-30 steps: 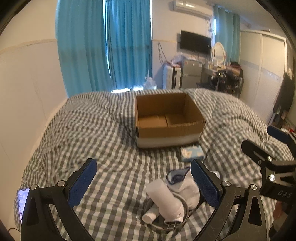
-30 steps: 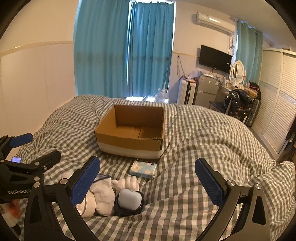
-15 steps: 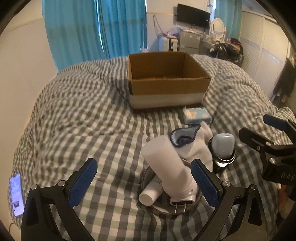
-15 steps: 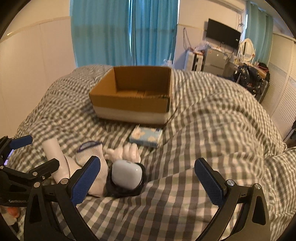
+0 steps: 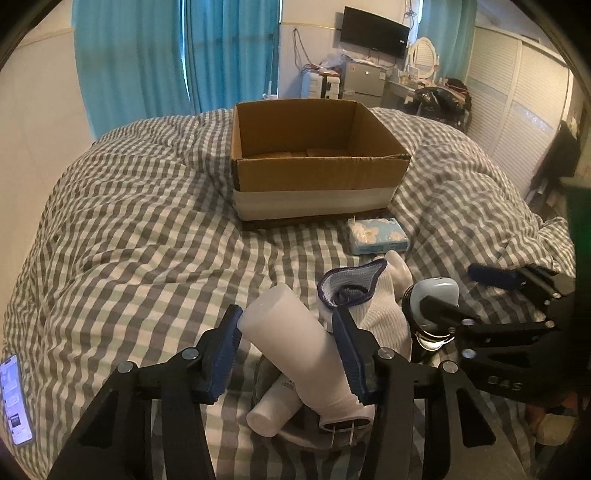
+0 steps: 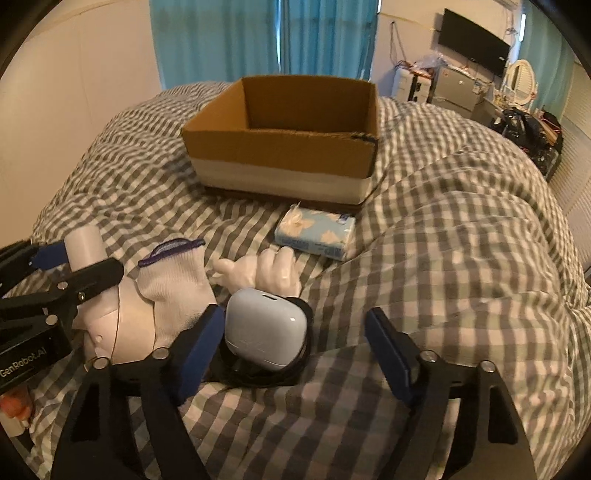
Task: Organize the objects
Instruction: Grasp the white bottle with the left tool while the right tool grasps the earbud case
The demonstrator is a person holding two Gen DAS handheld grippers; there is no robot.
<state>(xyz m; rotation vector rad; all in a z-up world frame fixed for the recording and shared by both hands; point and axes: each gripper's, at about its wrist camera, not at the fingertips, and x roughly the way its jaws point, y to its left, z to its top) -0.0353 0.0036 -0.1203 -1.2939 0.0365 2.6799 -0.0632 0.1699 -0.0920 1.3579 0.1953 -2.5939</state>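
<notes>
An open cardboard box sits on the checked bed. In front lie a blue tissue pack, a white glove, a pale blue earbud case on a black ring, and a white tube with a smaller bottle under it. My left gripper has its pads on both sides of the white tube. My right gripper is open, its left finger beside the earbud case.
A phone lies at the bed's left edge. Blue curtains, a TV, a dresser and louvred wardrobe doors stand beyond the bed. The left gripper shows in the right wrist view.
Both grippers moved down and forward toward the pile. The left jaws narrowed from wide open onto the white tube. The right jaws narrowed somewhat beside the earbud case.
</notes>
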